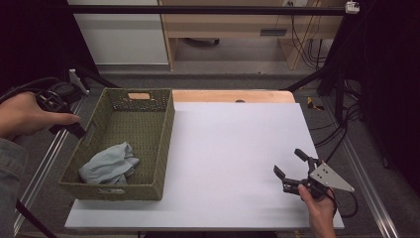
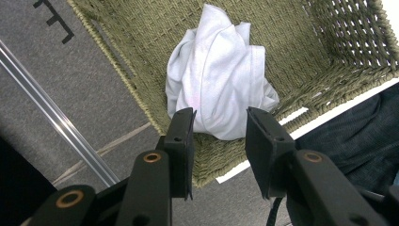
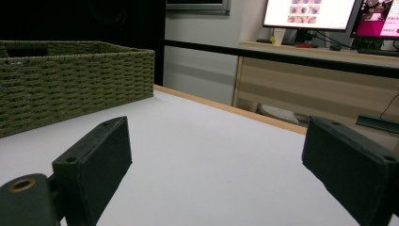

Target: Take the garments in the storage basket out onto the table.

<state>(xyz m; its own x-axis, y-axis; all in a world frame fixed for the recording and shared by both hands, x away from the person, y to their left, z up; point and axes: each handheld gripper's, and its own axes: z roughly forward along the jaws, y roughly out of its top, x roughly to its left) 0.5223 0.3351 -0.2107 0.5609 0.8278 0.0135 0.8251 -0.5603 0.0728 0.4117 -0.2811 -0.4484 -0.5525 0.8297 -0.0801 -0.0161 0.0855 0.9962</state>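
From up high, I see a white table [image 1: 237, 163] on a grey floor, with wooden desks behind it. A green woven basket [image 1: 166, 144] sits on the table's left side, and a pale blue cloth [image 1: 109, 166] lies bunched in its near corner. My left gripper [image 1: 74, 130] hangs outside the basket's left wall. My right gripper [image 1: 288, 166] is far right of the basket, wide open and empty.

In my left gripper view, my jaws are a little apart above the cloth [image 2: 219, 70], holding nothing.

In my right gripper view, the basket [image 3: 75, 87] stands far left. Screens glow behind; I cannot read their words.
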